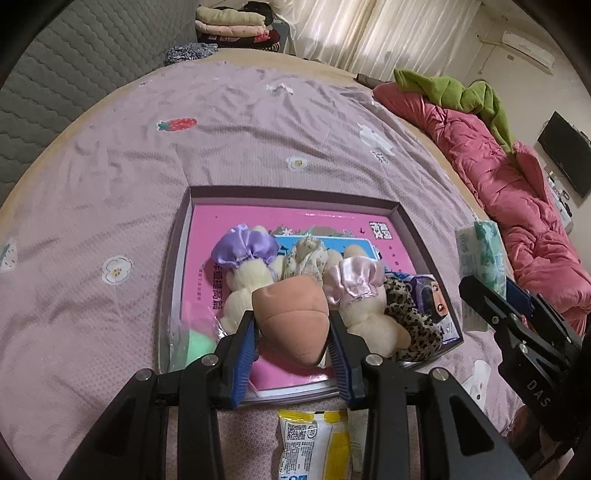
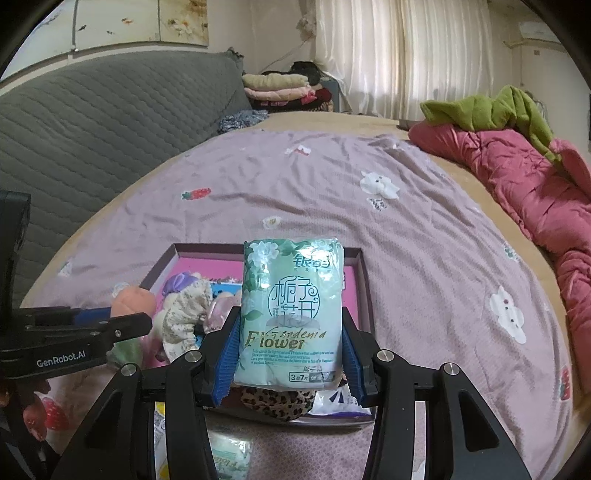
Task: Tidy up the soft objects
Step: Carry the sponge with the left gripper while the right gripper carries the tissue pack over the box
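My left gripper [image 1: 291,321] is shut on a peach-coloured soft sponge [image 1: 293,317], held just above a shallow box [image 1: 177,251] with a pink floor on the bed. Several plush dolls [image 1: 243,273] in satin caps and a leopard-print cloth [image 1: 410,321] lie in the box. My right gripper [image 2: 290,332] is shut on a green tissue pack [image 2: 291,314] marked "Gardenia Flower", upright over the box's near right part. In the left wrist view the tissue pack [image 1: 480,254] and right gripper [image 1: 517,321] show at the right; in the right wrist view the sponge [image 2: 133,301] shows at the left.
A yellow and white packet [image 1: 314,443] lies on the purple bedspread [image 1: 221,147] in front of the box. A red quilt [image 1: 498,177] with a green blanket [image 1: 461,92] runs along the bed's right side. Folded clothes [image 1: 229,26] are stacked at the far end.
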